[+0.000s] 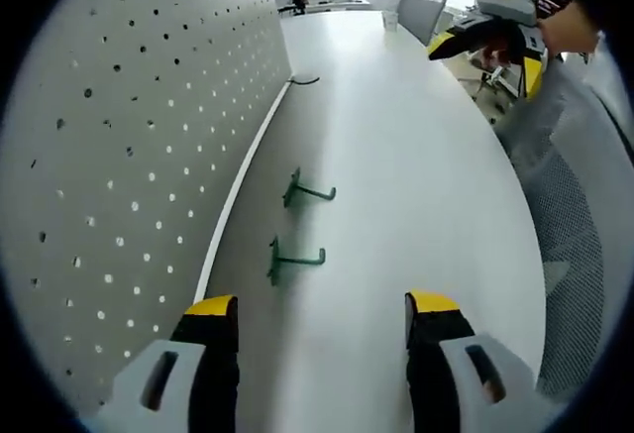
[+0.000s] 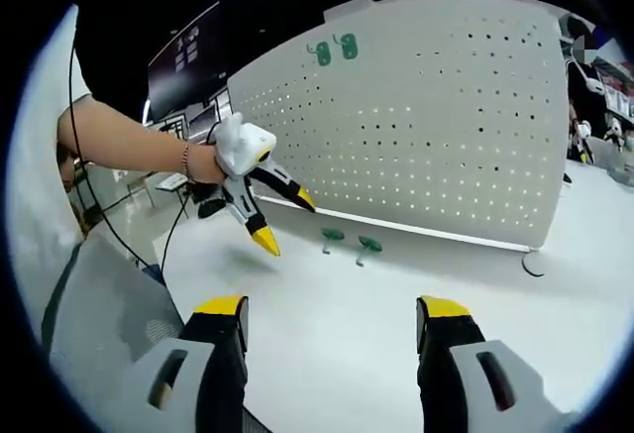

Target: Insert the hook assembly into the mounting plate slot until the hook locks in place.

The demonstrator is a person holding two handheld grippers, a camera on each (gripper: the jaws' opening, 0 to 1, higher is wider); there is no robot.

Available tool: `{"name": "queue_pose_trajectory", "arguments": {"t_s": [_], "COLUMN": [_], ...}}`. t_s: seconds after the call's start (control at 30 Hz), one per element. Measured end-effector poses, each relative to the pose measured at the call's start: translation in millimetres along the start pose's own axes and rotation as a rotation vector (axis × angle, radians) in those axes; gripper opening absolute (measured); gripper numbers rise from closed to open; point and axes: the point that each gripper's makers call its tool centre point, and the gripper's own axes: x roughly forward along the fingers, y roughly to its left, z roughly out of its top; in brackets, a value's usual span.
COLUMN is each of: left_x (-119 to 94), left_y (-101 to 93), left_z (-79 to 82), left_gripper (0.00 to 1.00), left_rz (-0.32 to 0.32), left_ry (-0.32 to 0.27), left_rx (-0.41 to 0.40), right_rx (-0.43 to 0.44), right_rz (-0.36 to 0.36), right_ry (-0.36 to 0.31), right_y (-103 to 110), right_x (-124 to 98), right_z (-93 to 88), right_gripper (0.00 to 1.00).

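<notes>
Two green hook assemblies lie on the white table beside the pegboard: the nearer hook (image 1: 294, 258) and the farther hook (image 1: 307, 191). In the right gripper view they are small, the left hook (image 2: 332, 238) and the right hook (image 2: 369, 246). The white perforated pegboard (image 1: 129, 126) (image 2: 436, 146) stands upright along the table. My left gripper (image 1: 322, 309) is open, a short way before the nearer hook, with nothing between its jaws. It also appears, held by a hand, as the left gripper (image 2: 285, 219). My right gripper (image 2: 332, 309) is open and holds nothing; it appears at upper right as the right gripper (image 1: 485, 42).
A black hook (image 1: 304, 80) (image 2: 533, 267) lies on the table by the pegboard's far end. Two green labels (image 2: 334, 51) sit at the pegboard's top. A chair (image 1: 421, 7) stands at the far end of the table (image 1: 416, 175). A person's arm (image 2: 129, 141) reaches in.
</notes>
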Motion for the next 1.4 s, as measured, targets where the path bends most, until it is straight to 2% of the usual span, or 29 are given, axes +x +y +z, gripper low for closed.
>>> {"name": "queue_pose_trajectory", "arguments": {"t_s": [0.23, 0.73, 0.83, 1.4], "left_x": [5, 21, 22, 37], "left_y": [6.7, 18.0, 15.4, 11.7], "left_z": [-2.8, 2.6, 5.3, 6.3], "left_gripper": [0.70, 0.69, 0.70, 0.66], "left_rz": [-0.008, -0.044, -0.063, -0.127], "left_ry": [0.010, 0.017, 0.005, 0.030], "left_rx": [0.000, 0.013, 0.009, 0.044], "right_rx": [0.000, 0.004, 0.003, 0.001], "right_rz": [0.003, -0.009, -0.013, -0.025], "right_ry": [0.007, 0.006, 0.008, 0.006], "right_y": [3, 1, 0, -2], "right_x": [0, -1, -1, -3], "right_z": [-2.3, -2.0, -2.6, 1.4], "right_gripper": [0.67, 0.66, 0.66, 0.66]}}
